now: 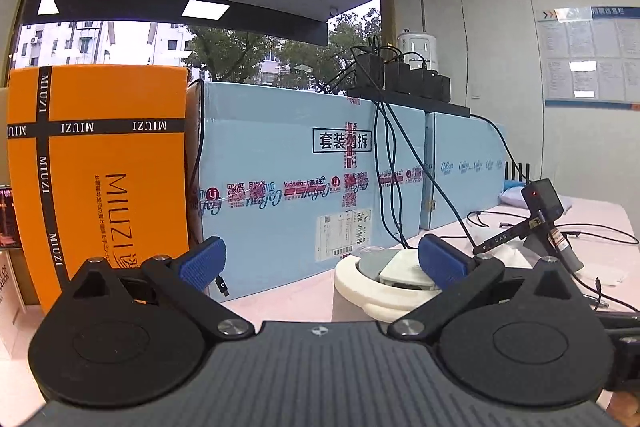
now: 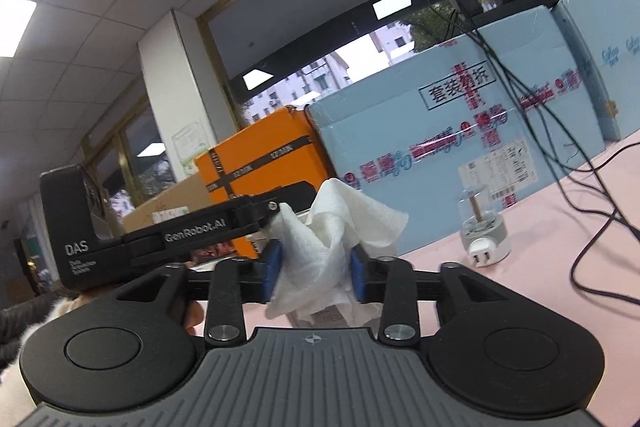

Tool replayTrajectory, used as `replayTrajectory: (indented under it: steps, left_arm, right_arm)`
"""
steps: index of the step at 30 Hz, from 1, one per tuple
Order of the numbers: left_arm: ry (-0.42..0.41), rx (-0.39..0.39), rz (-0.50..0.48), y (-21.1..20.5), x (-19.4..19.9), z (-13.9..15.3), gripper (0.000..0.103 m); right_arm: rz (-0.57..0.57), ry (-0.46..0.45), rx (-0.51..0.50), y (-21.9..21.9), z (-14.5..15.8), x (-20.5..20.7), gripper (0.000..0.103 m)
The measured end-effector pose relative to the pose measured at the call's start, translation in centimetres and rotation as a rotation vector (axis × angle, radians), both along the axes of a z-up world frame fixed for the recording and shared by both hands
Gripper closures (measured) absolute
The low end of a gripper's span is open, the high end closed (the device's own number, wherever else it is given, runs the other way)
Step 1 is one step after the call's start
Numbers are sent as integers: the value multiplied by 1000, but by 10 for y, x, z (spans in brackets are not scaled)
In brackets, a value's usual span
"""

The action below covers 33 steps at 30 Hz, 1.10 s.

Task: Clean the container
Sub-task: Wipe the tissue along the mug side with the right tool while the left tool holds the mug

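In the left wrist view my left gripper (image 1: 320, 263) is open with nothing between its blue pads (image 1: 202, 263). A white round lid-like part with a grey and white insert (image 1: 384, 279) lies on the pink table just beyond the right pad. In the right wrist view my right gripper (image 2: 316, 269) is shut on a crumpled white paper towel (image 2: 332, 243), held above the table. A clear container is partly visible behind the towel (image 2: 324, 315). The left gripper's black body (image 2: 160, 235) is at left, close to the towel.
A small grey and white base with a clear dome (image 2: 482, 231) stands on the pink table (image 2: 520, 267). Light blue cartons (image 1: 288, 179) and an orange MIUZI box (image 1: 100, 167) line the back. Black cables (image 1: 396, 163) hang from chargers on the cartons.
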State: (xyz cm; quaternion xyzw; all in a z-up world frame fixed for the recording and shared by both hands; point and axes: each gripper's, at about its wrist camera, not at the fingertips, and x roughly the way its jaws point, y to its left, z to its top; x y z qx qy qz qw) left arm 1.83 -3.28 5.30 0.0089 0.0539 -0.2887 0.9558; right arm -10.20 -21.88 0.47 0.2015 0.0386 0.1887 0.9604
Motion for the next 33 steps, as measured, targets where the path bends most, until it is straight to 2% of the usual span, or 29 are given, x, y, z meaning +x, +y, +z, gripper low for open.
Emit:
replayTrajectory:
  steps: [4, 6, 13, 30, 33]
  left_arm:
    - [-14, 3, 11, -3, -4, -1, 0]
    - [-19, 5, 9, -4, -5, -2, 0]
    - [-9, -9, 7, -3, -4, -2, 0]
    - [-6, -15, 10, -4, -5, -4, 0]
    - [-7, -12, 10, -4, -5, -3, 0]
  right_arm:
    - [6, -3, -1, -1, -2, 0, 71]
    - [4, -6, -2, -3, -2, -1, 83]
    - [-5, -16, -5, -8, -1, -6, 85]
    - [-46, 101, -36, -6, 3, -4, 85]
    - [-35, 54, -41, -4, 15, -7, 85]
